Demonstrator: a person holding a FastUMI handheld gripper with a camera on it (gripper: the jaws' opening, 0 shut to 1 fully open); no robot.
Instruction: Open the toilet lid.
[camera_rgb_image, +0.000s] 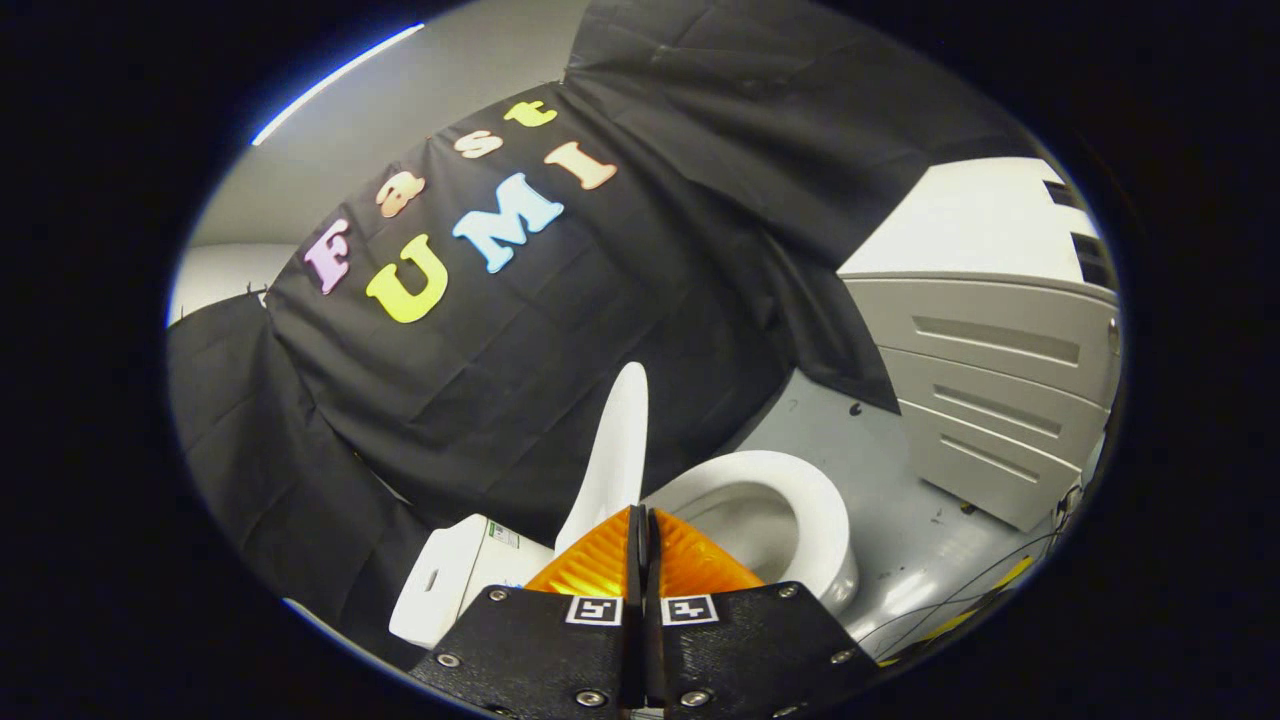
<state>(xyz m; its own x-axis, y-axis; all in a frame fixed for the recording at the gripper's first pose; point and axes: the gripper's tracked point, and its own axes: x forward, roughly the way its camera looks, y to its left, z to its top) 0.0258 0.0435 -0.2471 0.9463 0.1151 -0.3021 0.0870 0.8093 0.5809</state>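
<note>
The white toilet lid (615, 450) stands raised, nearly upright and seen almost edge-on, just beyond my fingertips and slightly to their left. To its right the white seat ring and bowl (815, 500) lie uncovered. The white tank (450, 575) sits to the left of the lid. My gripper (638, 525) is shut: the two orange fingers (590, 570) are pressed together with only a thin dark line between them, and nothing is held. The lid's lower edge is hidden behind the fingers.
A grey cabinet (990, 390) with drawer fronts stands to the right of the toilet. Grey floor (900, 520) lies between them, with thin cables and yellow tape (985, 590) near the cabinet's foot. Black cloth hangs behind the toilet.
</note>
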